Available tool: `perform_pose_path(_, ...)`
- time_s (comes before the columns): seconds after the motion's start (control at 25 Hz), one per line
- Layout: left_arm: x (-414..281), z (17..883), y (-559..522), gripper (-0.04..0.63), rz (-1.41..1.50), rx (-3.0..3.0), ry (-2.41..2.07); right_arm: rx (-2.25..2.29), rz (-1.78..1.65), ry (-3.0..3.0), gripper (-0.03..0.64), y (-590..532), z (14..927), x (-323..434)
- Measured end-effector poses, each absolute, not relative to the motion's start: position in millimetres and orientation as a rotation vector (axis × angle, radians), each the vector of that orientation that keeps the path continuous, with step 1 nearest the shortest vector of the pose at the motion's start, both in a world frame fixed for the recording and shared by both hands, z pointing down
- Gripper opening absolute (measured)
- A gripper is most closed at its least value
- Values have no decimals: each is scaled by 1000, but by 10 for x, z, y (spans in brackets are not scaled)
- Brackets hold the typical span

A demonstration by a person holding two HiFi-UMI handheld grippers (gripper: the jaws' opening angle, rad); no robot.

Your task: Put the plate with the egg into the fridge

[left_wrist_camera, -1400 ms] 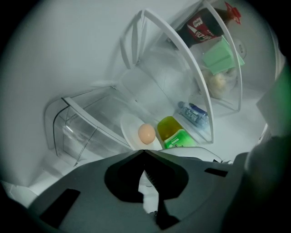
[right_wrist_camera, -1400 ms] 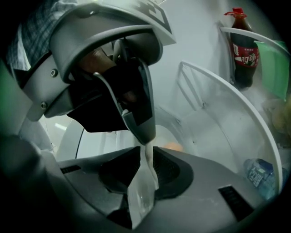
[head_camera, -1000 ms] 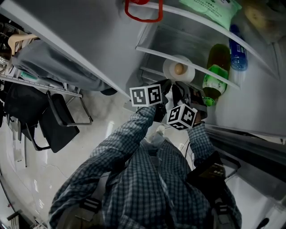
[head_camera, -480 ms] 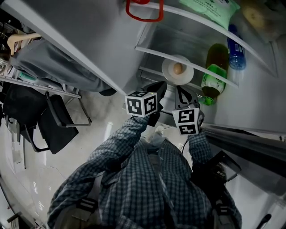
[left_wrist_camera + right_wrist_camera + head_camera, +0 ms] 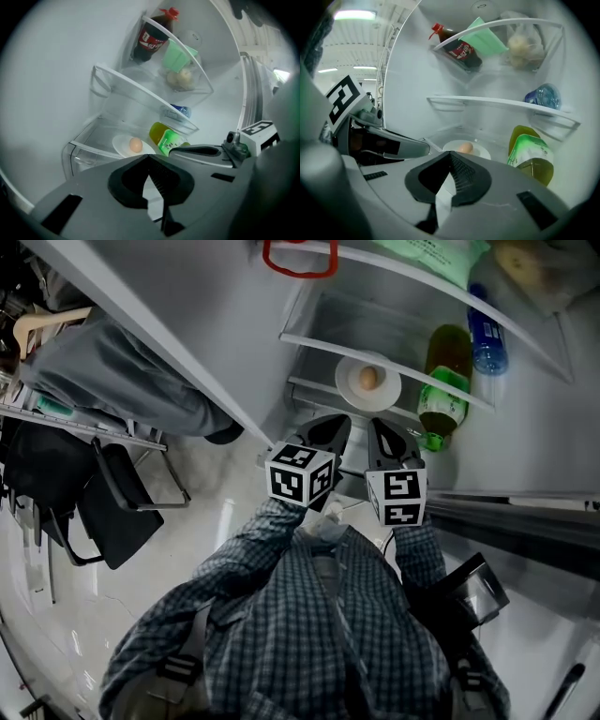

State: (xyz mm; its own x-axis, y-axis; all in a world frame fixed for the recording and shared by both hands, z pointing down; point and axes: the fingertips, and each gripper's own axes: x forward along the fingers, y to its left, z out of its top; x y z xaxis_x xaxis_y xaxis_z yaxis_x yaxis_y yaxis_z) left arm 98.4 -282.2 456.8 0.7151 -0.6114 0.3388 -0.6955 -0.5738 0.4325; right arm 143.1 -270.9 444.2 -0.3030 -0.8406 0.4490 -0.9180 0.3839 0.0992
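Observation:
A white plate (image 5: 349, 390) with a brown egg (image 5: 368, 378) on it rests on a low shelf inside the open fridge. The left gripper view shows the same plate (image 5: 120, 145) and egg (image 5: 135, 145), and so does the right gripper view, with plate (image 5: 483, 153) and egg (image 5: 465, 148). My left gripper (image 5: 332, 424) and right gripper (image 5: 381, 428) hover side by side just in front of the shelf, clear of the plate. Both are shut on nothing, the left gripper (image 5: 150, 159) and the right gripper (image 5: 450, 156) each with tips meeting.
A green-labelled bottle (image 5: 441, 395) stands right of the plate, with a blue bottle (image 5: 487, 338) above it. Upper racks hold a dark sauce bottle (image 5: 149, 40) and a green bag (image 5: 441, 254). A red handle (image 5: 300, 259) hangs higher up. A black chair (image 5: 112, 502) stands at left.
Both grippers have drawn back from the plate toward my body and a little apart. The plate with the egg stays on the shelf.

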Motion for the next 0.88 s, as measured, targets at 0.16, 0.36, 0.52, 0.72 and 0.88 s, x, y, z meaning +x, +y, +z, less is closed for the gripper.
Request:
perform_pose_path(0.16, 1023, 4489, -2710, 8, 222, 2439, -993, 1594, 287, -2269, 6, -2619, 4362, 1473)
perform_pose_path(0.36, 1058, 4441, -2585, 8, 238, 2481, -979, 1649, 312, -2300, 6, -2499, 4274, 1452)
perform_pose_path(0.52, 1060, 4405, -2540, 8, 254, 2509, -987, 1648, 303, -2316, 6, -2410, 4235, 1401)
perform_pose_path(0.72, 1082, 4362, -2520, 8, 252, 2531, -985, 1656, 301, -2344, 6, -2363, 4222, 1356)
perform_pose_path(0.88, 1087, 4358, -2511, 8, 257, 2537, -980, 1652, 304, -2346, 6, -2359, 4234, 1347)
